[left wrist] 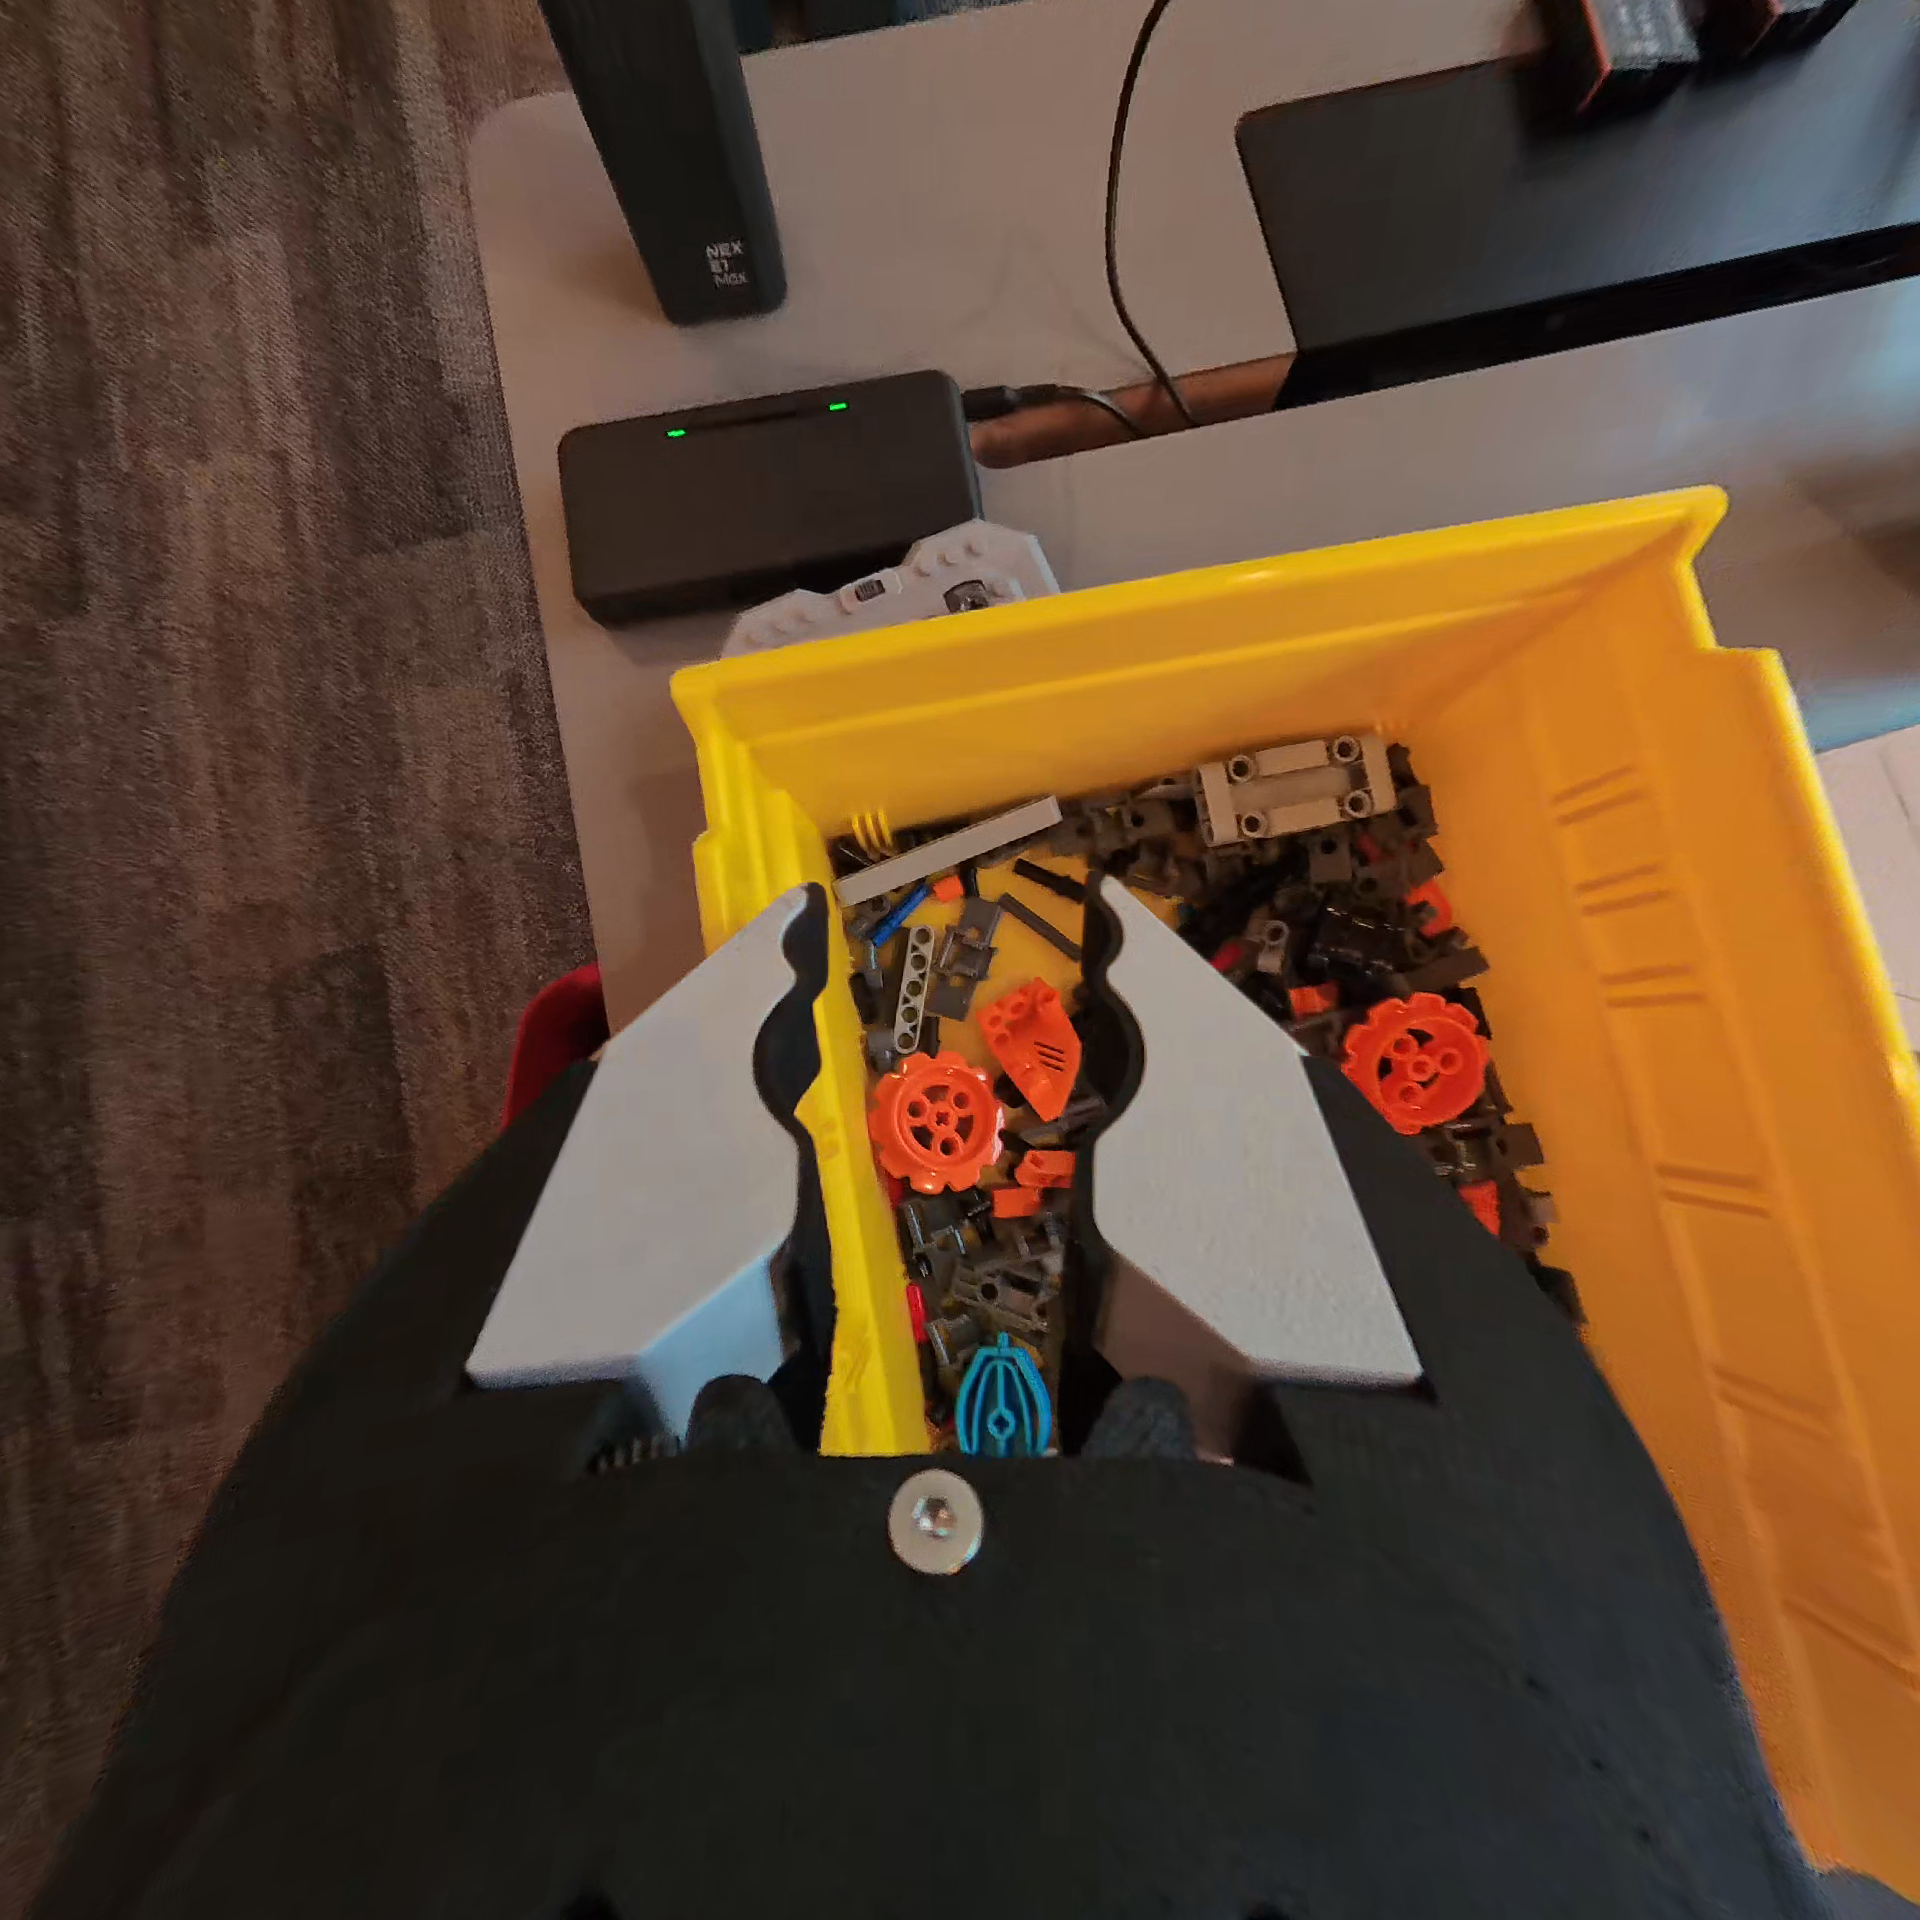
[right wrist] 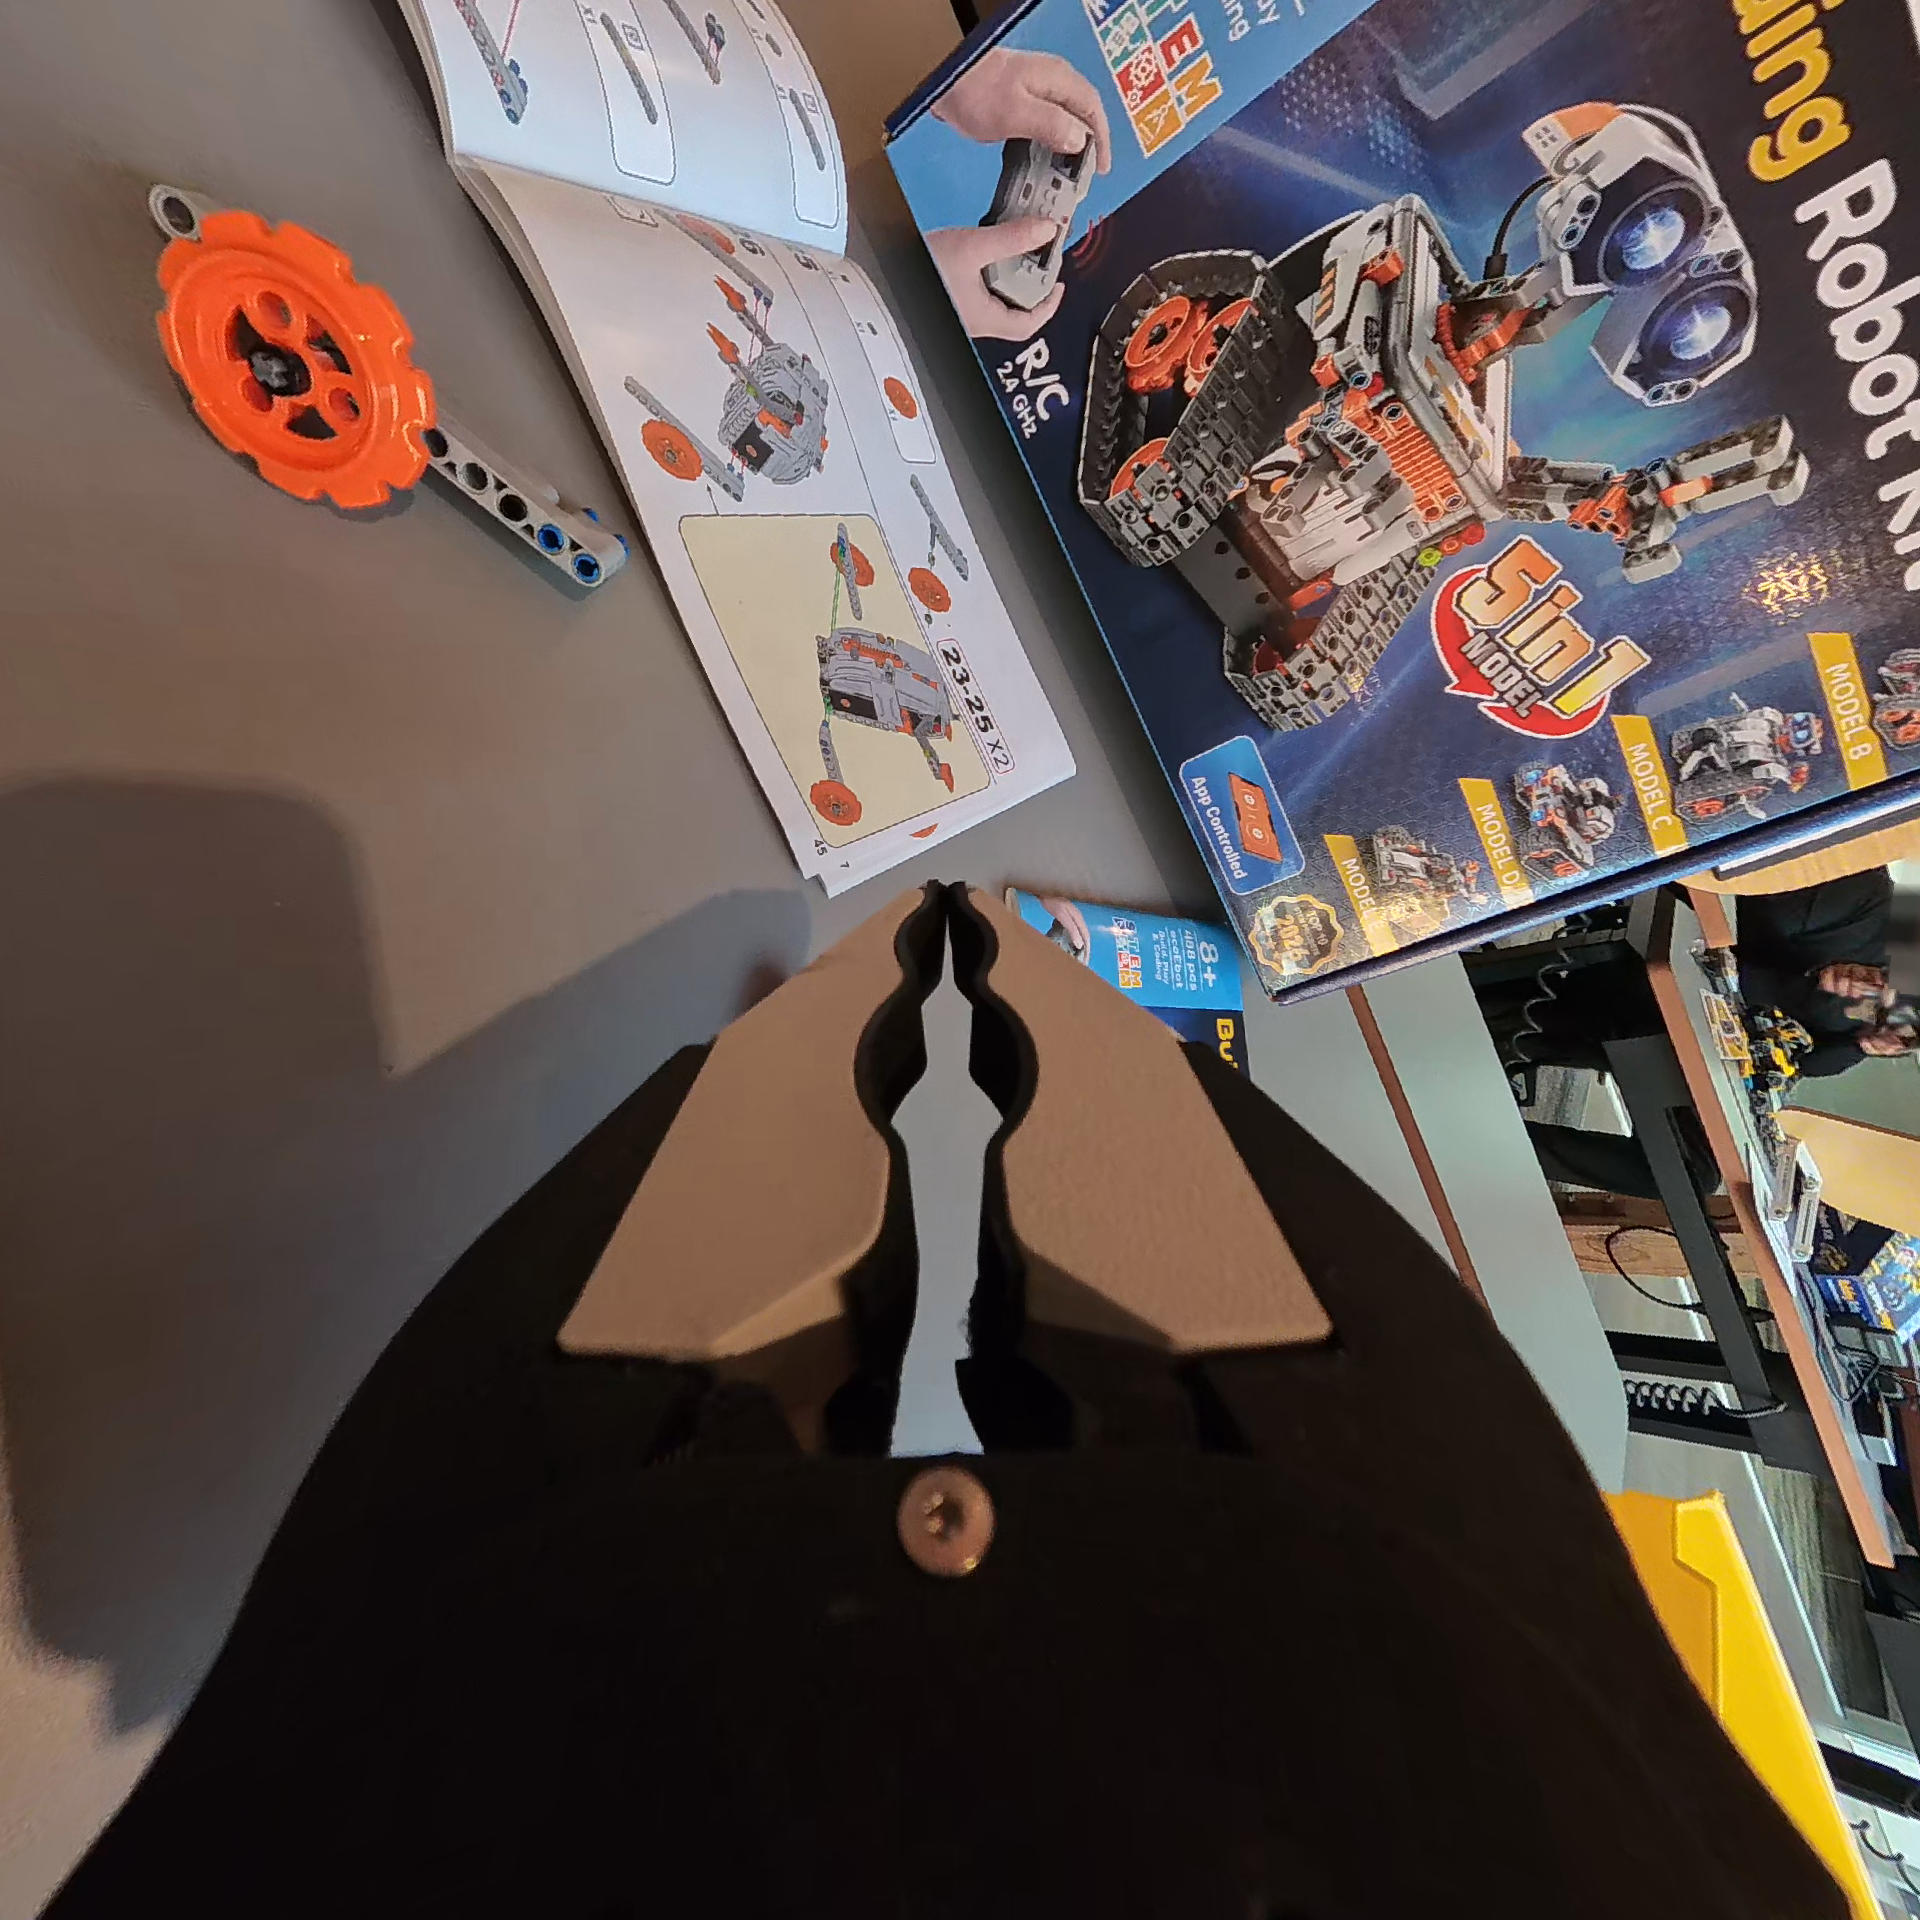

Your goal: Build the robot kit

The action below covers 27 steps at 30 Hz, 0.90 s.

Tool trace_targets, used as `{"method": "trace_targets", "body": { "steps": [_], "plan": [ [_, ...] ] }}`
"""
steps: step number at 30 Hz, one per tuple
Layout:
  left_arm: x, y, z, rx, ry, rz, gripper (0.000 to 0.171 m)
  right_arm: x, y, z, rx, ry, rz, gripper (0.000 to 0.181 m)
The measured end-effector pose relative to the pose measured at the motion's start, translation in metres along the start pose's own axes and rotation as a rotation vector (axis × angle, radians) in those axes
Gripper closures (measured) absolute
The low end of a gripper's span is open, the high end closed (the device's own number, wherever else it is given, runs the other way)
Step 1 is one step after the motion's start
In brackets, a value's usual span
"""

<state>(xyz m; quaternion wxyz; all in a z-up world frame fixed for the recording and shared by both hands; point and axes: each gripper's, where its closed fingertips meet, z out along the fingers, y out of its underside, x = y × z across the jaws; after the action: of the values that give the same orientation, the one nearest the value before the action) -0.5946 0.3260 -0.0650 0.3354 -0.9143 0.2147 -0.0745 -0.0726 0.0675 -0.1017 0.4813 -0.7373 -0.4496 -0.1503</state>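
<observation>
Left wrist view: the left claw [left wrist: 951, 899] is spread astride the yellow plastic bin's wall [left wrist: 831, 1039], perhaps touching it; the right claw [right wrist: 945, 891] is pressed together, empty, above the grey worktop [right wrist: 416, 779].

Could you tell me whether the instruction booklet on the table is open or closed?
Open: the instruction booklet lies spread flat, showing printed assembly diagrams.

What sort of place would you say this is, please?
Probably a hobby or office workspace for building a toy robot kit: a yellow plastic bin of small building parts, an open instruction booklet, and a blue printed kit box.
</observation>
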Motion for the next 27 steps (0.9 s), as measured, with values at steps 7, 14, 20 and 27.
{"method": "trace_targets", "body": {
  "steps": [7, 14, 20, 27],
  "plan": [
    [0.001, 0.02, 0.042, -0.149, -0.078, 0.065, 0.124, -0.001, 0.002, 0.001, -0.008, -0.006, -0.001, 0.181],
    [0.037, 0.005, 0.031, -0.07, 0.109, 0.058, 0.126, -0.003, 0.0, 0.001, -0.005, -0.012, -0.006, 0.181],
    [0.077, 0.015, 0.03, -0.132, 0.242, 0.211, 0.11, -0.003, 0.0, 0.002, -0.006, -0.016, -0.008, 0.181],
    [0.104, 0.028, 0.056, -0.227, 0.272, 0.279, 0.103, -0.003, 0.005, 0.004, -0.021, -0.02, 0.0, 0.181]
  ]
}}
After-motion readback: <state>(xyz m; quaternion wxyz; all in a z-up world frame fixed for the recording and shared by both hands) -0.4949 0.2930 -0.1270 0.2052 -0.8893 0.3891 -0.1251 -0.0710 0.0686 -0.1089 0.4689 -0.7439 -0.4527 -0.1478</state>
